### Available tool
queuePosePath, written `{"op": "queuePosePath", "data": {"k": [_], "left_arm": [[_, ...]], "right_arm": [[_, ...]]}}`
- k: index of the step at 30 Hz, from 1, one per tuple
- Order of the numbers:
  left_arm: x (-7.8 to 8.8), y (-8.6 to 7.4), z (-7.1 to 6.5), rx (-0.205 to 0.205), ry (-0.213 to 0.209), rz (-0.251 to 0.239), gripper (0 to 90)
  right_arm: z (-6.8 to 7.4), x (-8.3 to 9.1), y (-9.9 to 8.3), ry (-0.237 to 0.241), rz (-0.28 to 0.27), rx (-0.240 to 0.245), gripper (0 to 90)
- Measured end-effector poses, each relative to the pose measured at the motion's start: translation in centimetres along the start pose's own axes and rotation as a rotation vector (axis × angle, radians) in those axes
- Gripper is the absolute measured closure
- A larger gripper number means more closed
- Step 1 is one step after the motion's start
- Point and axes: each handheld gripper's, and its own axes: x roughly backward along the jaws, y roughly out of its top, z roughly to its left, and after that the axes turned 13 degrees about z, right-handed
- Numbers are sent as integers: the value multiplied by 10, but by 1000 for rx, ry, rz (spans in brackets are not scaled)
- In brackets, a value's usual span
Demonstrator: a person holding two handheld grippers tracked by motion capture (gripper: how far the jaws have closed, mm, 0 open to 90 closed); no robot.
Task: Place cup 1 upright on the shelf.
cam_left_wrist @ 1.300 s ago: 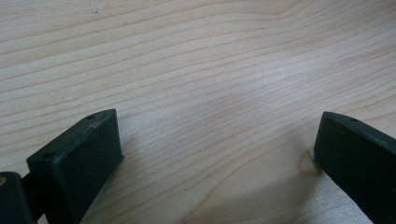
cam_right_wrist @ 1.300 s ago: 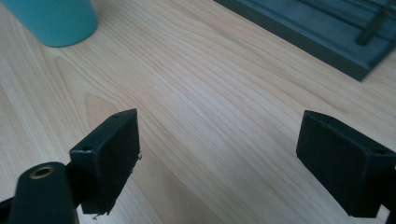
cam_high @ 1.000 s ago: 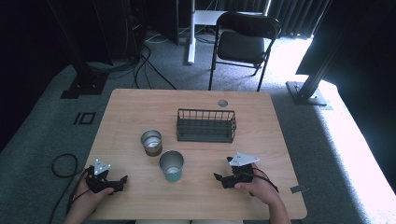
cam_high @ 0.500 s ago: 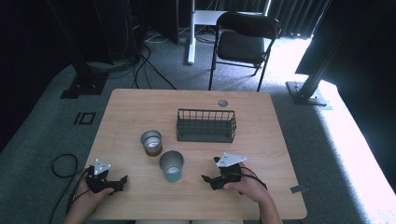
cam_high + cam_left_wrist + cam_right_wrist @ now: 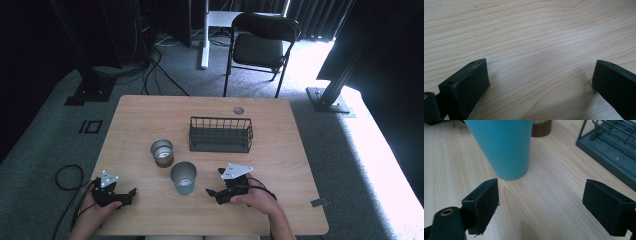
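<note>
So, right gripper (image 5: 216, 192) is low on the worktop (image 5: 280, 150) with its fingers (image 5: 482, 202) spread wide and holding nothing, pointing at the teal cup (image 5: 183, 177), which stands upright just beside them at about 10 o'clock from my right hand. My guess is it's a light metal tumbler, stiff but smooth-walled, so probably slippery and easy to tip if I bump the rim. It tapers toward the base, so I'd squeeze it around mid-wall rather than down low.

Left gripper (image 5: 122, 196) rests near the front edge at 8 o'clock from the cup, fingers (image 5: 466, 85) also wide apart over bare wood.

Room-wise: the brown-based cup (image 5: 162, 152) sits near the teal one at its 11 o'clock, and the wire basket (image 5: 220, 135) is at 1 o'clock, apart from both. Plenty of open worktop to the right.
</note>
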Motion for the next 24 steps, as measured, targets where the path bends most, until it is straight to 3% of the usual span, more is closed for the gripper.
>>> {"op": "queuePosePath", "data": {"k": [11, 24], "left_arm": [[0, 0, 0, 0, 0, 0, 17], [0, 0, 0, 0, 0, 0, 17]], "right_arm": [[14, -6, 19, 33, -39, 60, 133], [23, -15, 34, 77, -74, 85, 133]]}}
